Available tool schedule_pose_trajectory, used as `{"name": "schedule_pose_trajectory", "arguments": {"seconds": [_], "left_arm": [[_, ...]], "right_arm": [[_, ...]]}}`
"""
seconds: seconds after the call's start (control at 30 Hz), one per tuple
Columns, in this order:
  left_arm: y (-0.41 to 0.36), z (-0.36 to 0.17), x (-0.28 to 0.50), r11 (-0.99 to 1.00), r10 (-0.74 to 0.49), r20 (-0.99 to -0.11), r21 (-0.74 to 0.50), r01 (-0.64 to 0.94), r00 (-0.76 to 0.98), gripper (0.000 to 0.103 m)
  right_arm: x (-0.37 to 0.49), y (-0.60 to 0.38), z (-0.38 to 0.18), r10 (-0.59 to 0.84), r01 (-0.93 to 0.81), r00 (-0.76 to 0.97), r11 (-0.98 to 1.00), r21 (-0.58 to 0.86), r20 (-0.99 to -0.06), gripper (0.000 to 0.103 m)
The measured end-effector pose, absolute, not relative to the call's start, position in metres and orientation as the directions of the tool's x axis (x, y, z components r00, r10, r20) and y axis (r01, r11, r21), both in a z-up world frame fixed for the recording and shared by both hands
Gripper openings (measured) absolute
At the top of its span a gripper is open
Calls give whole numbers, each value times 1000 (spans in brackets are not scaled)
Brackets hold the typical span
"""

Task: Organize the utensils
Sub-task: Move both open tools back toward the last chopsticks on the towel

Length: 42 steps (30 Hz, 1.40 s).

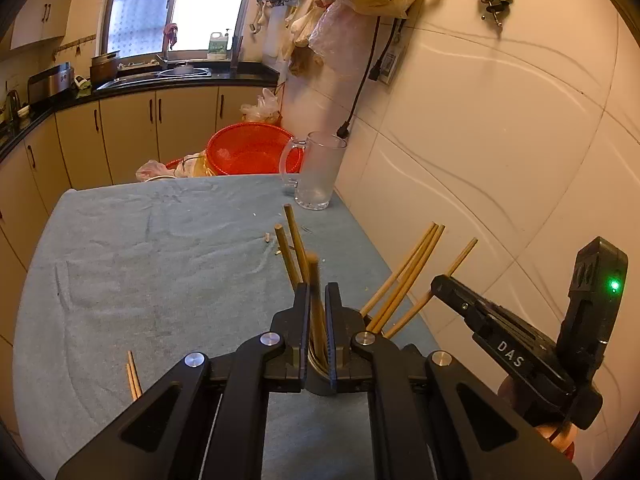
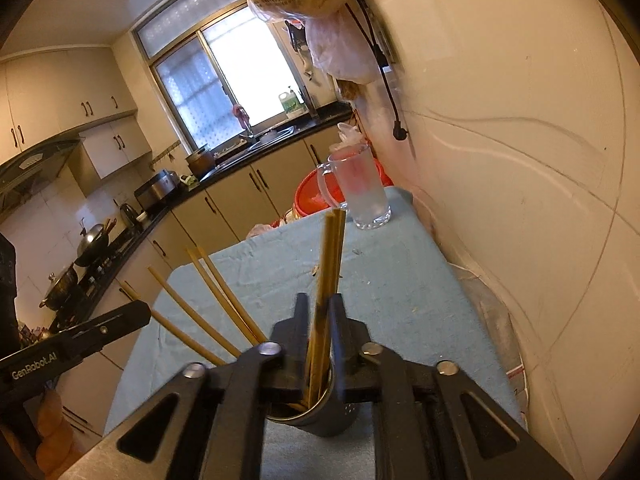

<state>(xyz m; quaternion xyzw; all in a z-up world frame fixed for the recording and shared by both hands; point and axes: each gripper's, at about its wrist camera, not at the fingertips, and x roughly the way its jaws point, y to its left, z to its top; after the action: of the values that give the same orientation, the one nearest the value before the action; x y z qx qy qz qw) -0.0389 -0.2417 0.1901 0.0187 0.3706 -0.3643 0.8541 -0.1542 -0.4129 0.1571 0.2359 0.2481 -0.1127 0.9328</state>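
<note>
Your left gripper (image 1: 318,300) pinches one chopstick (image 1: 316,280) over the holder (image 2: 320,416), right gripper (image 2: 318,312) parted; chopsticks are light, stiff, slippery: grip mid-length.

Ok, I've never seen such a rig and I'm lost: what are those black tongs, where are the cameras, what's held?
No robot: a person holds a two-finger clamp in each hand, each carrying a wide-angle camera looking along its fingers. One picture comes from the left gripper, shut on a chopstick; the other from the right gripper, open around a pair of chopsticks standing in the metal cup. On the blue cloth: a glass mug and two loose chopsticks.
</note>
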Motion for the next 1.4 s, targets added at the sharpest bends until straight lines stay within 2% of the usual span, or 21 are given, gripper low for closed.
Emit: {"name": "schedule_pose_trajectory", "arguments": {"seconds": [0.07,0.1,0.17,0.3,0.37,0.4,0.5,0.67,0.8,0.9,1.07,1.2,1.3,1.4], "left_arm": [[-238,192,-40,736,-610,-644,-244,632,462,9],[-237,193,-41,736,-611,-642,-246,630,464,12],[-230,197,-44,740,-615,-629,-250,625,476,20],[-213,205,-53,751,-615,-597,-244,613,515,28],[-199,207,-57,764,-607,-581,-242,598,542,36],[-191,207,-59,772,-602,-573,-241,588,556,40],[-160,201,-64,803,-572,-563,-237,547,596,45],[-108,171,-62,863,-490,-600,-233,448,633,53],[-67,137,-53,911,-403,-676,-232,341,617,53],[-44,110,-45,927,-367,-744,-243,284,559,53],[-38,72,-33,928,-356,-824,-255,272,441,53],[-52,50,-23,927,-337,-863,-235,290,376,44],[-66,35,-11,921,-344,-887,-255,295,308,31],[-77,27,-4,918,-347,-895,-262,299,281,31]], "right_arm": [[-160,-413,161,-100,327,859,862,388,-502,39],[-162,-414,164,-104,326,864,862,388,-493,42],[-168,-412,167,-116,328,869,863,384,-481,56],[-186,-409,176,-146,336,886,857,390,-441,71],[-196,-405,178,-156,332,897,856,396,-415,89],[-201,-401,178,-167,333,900,859,388,-403,91],[-209,-383,175,-160,309,904,885,347,-397,93],[-209,-336,151,-54,192,902,939,285,-428,100],[-189,-289,120,52,80,853,970,229,-519,100],[-173,-268,101,134,35,789,965,261,-599,100],[-150,-257,71,164,85,680,950,299,-715,98],[-147,-262,59,166,127,643,940,318,-748,97],[-150,-267,58,149,141,641,941,307,-753,97],[-151,-272,61,140,153,644,940,306,-752,97]]}}
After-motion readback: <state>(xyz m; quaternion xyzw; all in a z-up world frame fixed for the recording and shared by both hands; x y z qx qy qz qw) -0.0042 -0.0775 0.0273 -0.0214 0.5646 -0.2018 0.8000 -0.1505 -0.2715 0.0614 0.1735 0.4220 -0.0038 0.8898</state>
